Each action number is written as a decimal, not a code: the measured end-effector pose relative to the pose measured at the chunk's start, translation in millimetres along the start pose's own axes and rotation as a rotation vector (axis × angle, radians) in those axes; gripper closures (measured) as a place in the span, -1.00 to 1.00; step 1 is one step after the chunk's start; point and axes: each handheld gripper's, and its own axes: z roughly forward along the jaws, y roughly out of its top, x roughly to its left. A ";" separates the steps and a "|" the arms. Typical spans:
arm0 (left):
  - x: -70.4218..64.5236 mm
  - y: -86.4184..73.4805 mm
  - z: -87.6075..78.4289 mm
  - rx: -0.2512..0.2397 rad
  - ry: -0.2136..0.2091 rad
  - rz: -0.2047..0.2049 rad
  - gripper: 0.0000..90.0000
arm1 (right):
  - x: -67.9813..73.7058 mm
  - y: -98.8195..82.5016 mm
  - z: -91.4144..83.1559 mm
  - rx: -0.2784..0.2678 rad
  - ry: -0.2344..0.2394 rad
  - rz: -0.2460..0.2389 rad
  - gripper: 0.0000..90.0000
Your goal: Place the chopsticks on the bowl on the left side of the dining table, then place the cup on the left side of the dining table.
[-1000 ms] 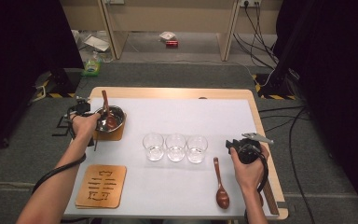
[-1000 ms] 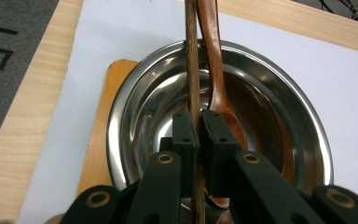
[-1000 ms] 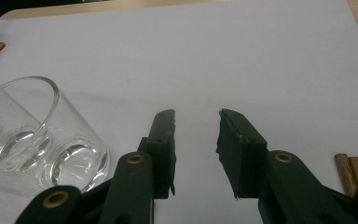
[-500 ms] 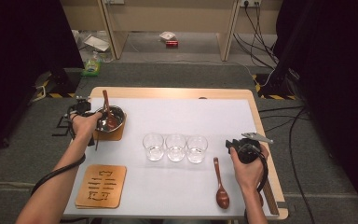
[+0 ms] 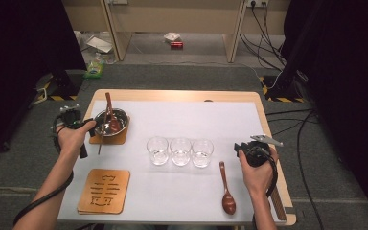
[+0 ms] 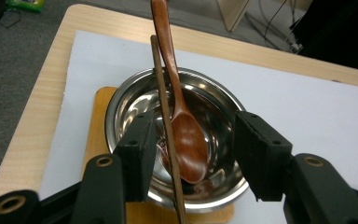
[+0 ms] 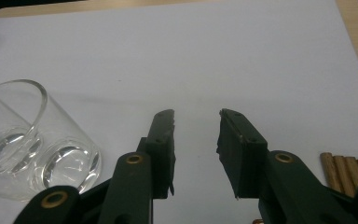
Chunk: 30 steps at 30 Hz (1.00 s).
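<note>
No readable text, brand, label or number can be made out. The nearest thing to a sign is a pattern of short bars and angled strokes cut through the wooden trivet (image 5: 104, 190) at the near left of the table; it may be meant as a stylised character, but it cannot be read from the high view. Yellow-and-black hazard striping (image 5: 281, 86) is seen on the floor beyond the far right corner of the table, without any wording.
</note>
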 end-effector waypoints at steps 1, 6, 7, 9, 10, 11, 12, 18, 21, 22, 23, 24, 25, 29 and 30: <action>0.0 -3.1 -5.5 -0.009 -0.011 0.005 0.06 | -1.2 0.3 -0.2 0.003 0.000 0.005 0.47; 0.2 -22.9 -27.5 -0.049 -0.054 0.010 0.03 | -9.1 1.1 -1.2 0.022 -0.018 0.023 0.46; 1.5 -28.4 -32.5 -0.058 -0.060 0.006 0.03 | -10.4 1.4 -1.2 0.027 -0.015 0.022 0.46; 3.9 -35.4 -38.0 -0.071 -0.063 0.004 0.02 | -15.0 3.1 -0.9 0.044 -0.026 0.024 0.46; 5.3 -39.9 -41.3 -0.076 -0.063 -0.001 0.01 | -16.7 3.7 -0.9 0.052 -0.029 0.025 0.46; 5.8 -44.2 -43.7 -0.084 -0.061 -0.004 0.00 | -19.6 5.1 -1.0 0.063 -0.032 0.023 0.46; 6.1 -46.0 -44.5 -0.076 -0.059 0.001 0.00 | -22.1 6.5 -1.0 0.071 -0.039 0.022 0.46; 0.3 -46.4 -54.4 -0.095 -0.065 0.029 -0.03 | -34.2 11.4 -3.2 0.097 -0.055 0.035 0.46; -1.4 -49.5 -55.5 -0.092 -0.079 0.023 -0.04 | -39.0 13.2 -5.0 0.121 -0.069 0.038 0.46; -1.2 -50.8 -55.5 -0.084 -0.082 0.021 -0.04 | -40.0 14.5 -5.9 0.130 -0.075 0.043 0.46; -0.9 -52.3 -55.0 -0.082 -0.087 0.014 -0.04 | -41.8 15.5 -6.5 0.137 -0.073 0.036 0.46; -0.7 -53.1 -55.0 -0.078 -0.087 0.010 -0.04 | -42.8 16.5 -7.1 0.146 -0.082 0.041 0.46; -0.6 -54.0 -54.9 -0.074 -0.082 0.011 -0.04 | -43.9 17.2 -7.4 0.157 -0.089 0.037 0.46; -1.4 -53.4 -55.7 -0.072 -0.090 0.018 -0.05 | -50.0 19.3 -8.7 0.222 -0.099 0.061 0.47; -2.1 -53.1 -56.1 -0.081 -0.090 0.014 -0.05 | -50.9 19.8 -9.4 0.228 -0.095 0.062 0.48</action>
